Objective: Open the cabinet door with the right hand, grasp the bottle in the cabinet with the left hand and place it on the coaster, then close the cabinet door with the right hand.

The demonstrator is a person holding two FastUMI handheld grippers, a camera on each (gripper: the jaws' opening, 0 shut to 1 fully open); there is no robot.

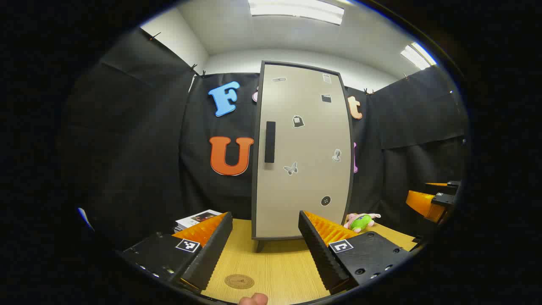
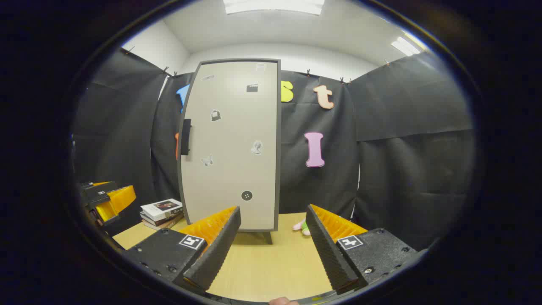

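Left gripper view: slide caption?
Open left tongs face the closed cabinet door, coaster on the table between them.

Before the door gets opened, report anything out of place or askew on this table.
Nothing looks damaged or spilled. The cabinet stands upright with its door shut, and the coaster lies flat on the table. The one odd item is a plush toy lying on its side beside the cabinet's foot.

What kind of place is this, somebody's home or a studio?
Probably a staged recording booth, not a home: black cloth walls hang clipped around a wooden table holding a small closed cabinet, some books and a plush toy.
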